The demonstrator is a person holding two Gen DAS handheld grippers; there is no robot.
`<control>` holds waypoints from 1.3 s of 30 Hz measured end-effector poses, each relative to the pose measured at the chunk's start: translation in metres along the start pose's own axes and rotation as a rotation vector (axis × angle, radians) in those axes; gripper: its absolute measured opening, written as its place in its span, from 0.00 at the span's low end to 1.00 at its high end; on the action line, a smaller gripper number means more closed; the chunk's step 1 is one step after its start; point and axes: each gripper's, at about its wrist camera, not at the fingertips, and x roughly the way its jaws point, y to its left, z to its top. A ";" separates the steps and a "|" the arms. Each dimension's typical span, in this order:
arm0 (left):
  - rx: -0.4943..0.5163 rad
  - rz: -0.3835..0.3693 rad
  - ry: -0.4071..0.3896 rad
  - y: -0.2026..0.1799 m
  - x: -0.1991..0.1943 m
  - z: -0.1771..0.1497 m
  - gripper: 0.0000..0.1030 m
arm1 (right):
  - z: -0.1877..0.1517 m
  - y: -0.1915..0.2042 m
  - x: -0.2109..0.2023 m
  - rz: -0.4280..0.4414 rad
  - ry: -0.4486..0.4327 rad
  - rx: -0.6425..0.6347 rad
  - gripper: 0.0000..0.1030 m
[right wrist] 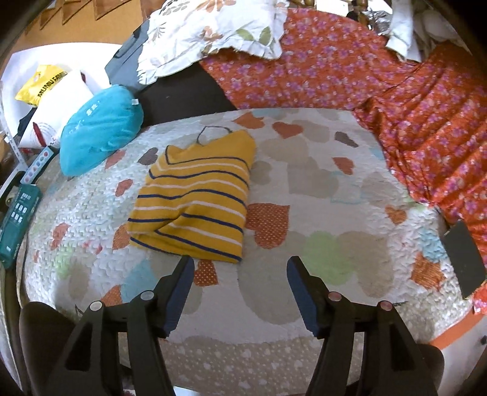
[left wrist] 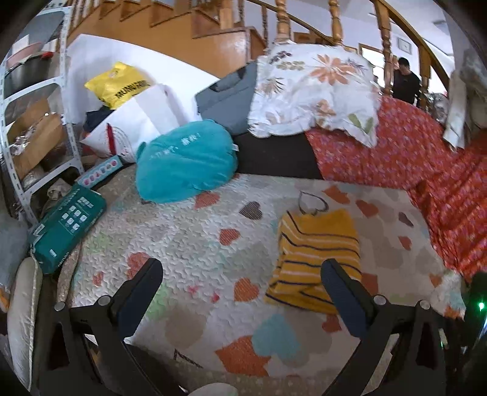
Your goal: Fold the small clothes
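The yellow striped top (right wrist: 194, 195) lies folded on a heart-print quilt (right wrist: 319, 189) below a wooden staircase (left wrist: 170, 27), both grippers' jaws spread wide and empty.

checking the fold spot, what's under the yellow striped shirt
The yellow striped shirt lies folded on the heart-print quilt. Anything beneath the shirt itself is covered.

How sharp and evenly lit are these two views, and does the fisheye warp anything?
Left wrist: the striped top and quilt look slightly soft, the banister bows, corners are black. Right wrist: sharper, the striped top crisp, the quilt edge bulges, light even, no glare.
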 end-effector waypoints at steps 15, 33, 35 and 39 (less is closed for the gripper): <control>-0.006 -0.058 0.080 -0.006 0.019 -0.017 1.00 | -0.009 0.008 0.010 -0.012 0.025 -0.026 0.72; 0.014 -0.102 -0.053 -0.015 -0.007 -0.020 1.00 | -0.013 0.003 0.010 -0.034 0.004 -0.014 0.73; 0.021 -0.097 -0.013 -0.017 0.002 -0.024 1.00 | -0.013 0.004 0.011 -0.040 0.007 -0.019 0.73; 0.038 -0.078 0.063 -0.021 0.020 -0.039 1.00 | -0.016 0.006 0.015 -0.047 0.017 -0.023 0.74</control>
